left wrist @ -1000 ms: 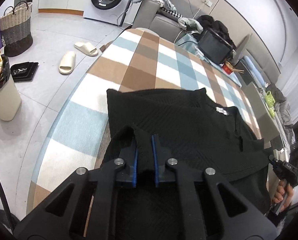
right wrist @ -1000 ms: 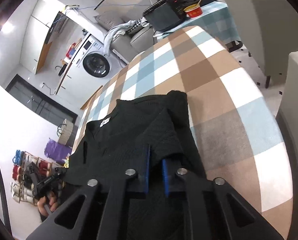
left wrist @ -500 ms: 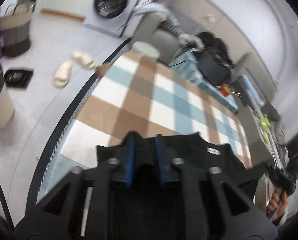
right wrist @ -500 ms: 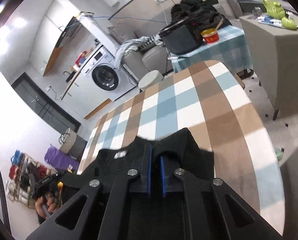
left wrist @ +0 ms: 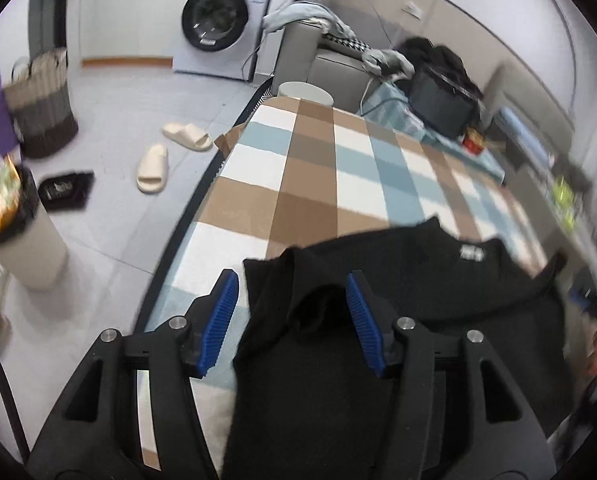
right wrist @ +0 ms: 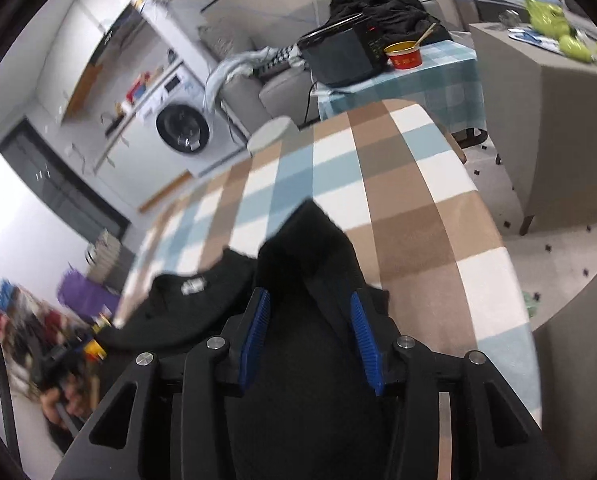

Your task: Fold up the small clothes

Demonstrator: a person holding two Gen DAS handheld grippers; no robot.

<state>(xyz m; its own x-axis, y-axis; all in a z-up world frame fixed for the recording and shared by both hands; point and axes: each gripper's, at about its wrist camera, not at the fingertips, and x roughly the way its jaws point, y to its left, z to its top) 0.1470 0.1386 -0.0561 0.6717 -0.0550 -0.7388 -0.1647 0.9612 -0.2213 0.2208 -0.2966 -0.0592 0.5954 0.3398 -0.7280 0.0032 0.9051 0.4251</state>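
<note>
A small black knit garment (left wrist: 398, 280) with a white neck label (left wrist: 471, 252) lies on the checked table (left wrist: 318, 168). My left gripper (left wrist: 292, 300) is open, its blue pads on either side of a raised fold of the black cloth. In the right wrist view the same garment (right wrist: 298, 280) lies on the checked table (right wrist: 410, 208), its label (right wrist: 193, 287) to the left. My right gripper (right wrist: 308, 322) is open too, with a peaked fold of cloth between its pads. Neither gripper pinches the cloth.
A black appliance (right wrist: 340, 54) and a red bowl (right wrist: 404, 56) stand on a side table beyond the far end. A washing machine (left wrist: 218, 20), slippers (left wrist: 166, 148), a basket (left wrist: 42, 100) and a bin (left wrist: 14, 232) are on the floor at left. A grey cabinet (right wrist: 550, 92) stands right.
Both grippers held pinched folds of the garment and carried them forward over it. Now both have opened and the cloth lies loose between the pads.
</note>
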